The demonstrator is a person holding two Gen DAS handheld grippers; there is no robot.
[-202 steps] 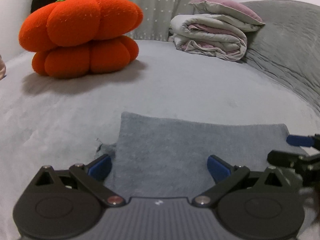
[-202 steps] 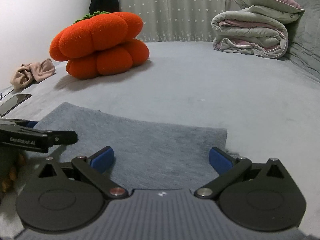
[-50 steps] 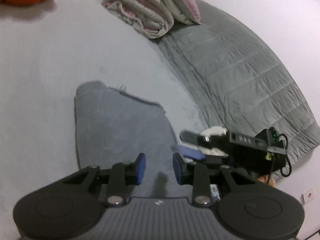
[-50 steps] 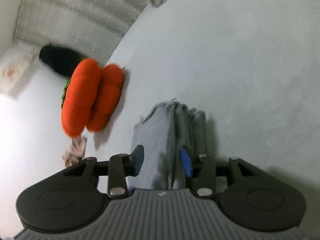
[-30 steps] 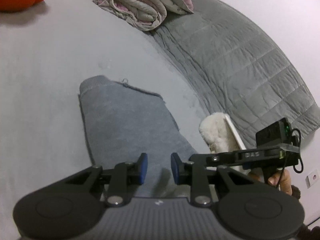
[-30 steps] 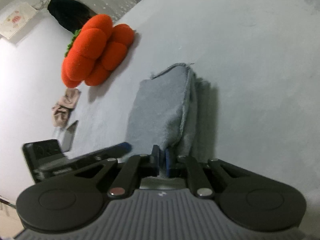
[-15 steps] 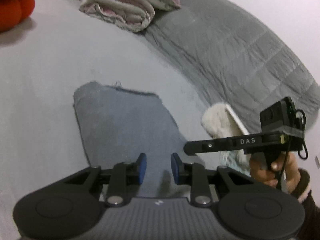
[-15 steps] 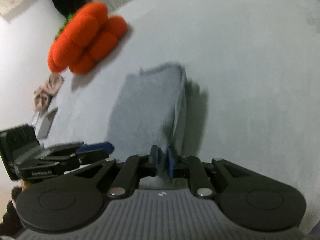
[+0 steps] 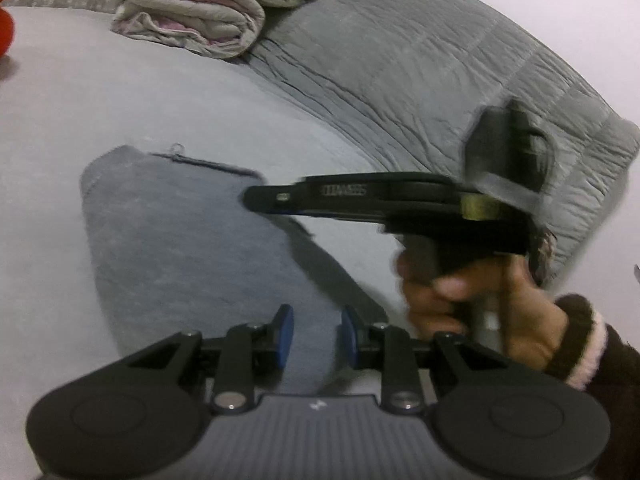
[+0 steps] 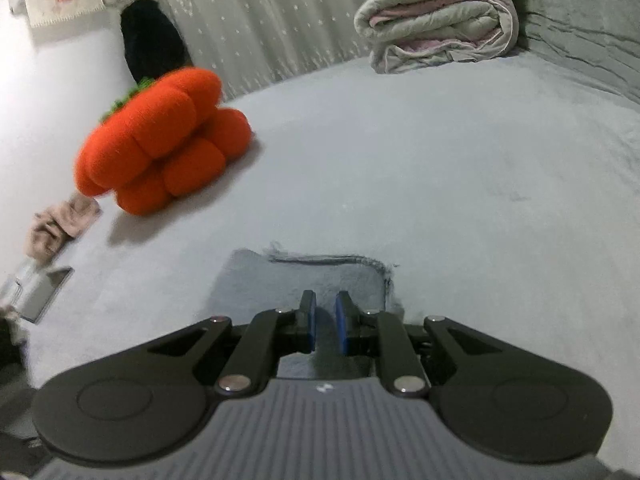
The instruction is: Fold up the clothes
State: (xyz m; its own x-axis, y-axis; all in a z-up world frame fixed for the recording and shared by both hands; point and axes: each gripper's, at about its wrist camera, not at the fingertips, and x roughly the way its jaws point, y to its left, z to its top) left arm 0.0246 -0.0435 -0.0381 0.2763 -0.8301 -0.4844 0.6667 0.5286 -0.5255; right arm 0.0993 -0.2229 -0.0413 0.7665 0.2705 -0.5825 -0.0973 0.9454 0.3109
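Two claws are over the bed [image 10: 460, 168], and between them lies the folded grey cloth [image 9: 188, 248], flat on the pale sheet. From our left wrist camera the cloth runs from about six o'clock up toward eleven o'clock, its far edge showing a dark seam and a small thread loop. Our left claw [image 9: 316, 338] sits low at six o'clock with its blue pads a narrow gap apart; the cloth passes under that gap, but we cannot tell whether the pads touch it, and nothing is pinched between them. Our right claw [image 9: 256, 200] crosses the same view from three o'clock, blurred, its tip over the cloth's right edge, carried by our right hand [image 9: 480, 312] in a dark sleeve with a pale cuff.

From the right wrist camera, that claw's pads stand close together with a slim gap at six o'clock, the cloth lying just beyond and beneath them; no fabric is visibly caught there. An orange pumpkin cushion [image 10: 160, 140] rests at ten o'clock, well apart from the cloth. A rolled quilt [image 10: 436, 20] sits at one o'clock against the grey padded headboard [image 9: 420, 80]. At nine o'clock a crumpled beige garment [image 10: 60, 228] lies near the bed's edge.
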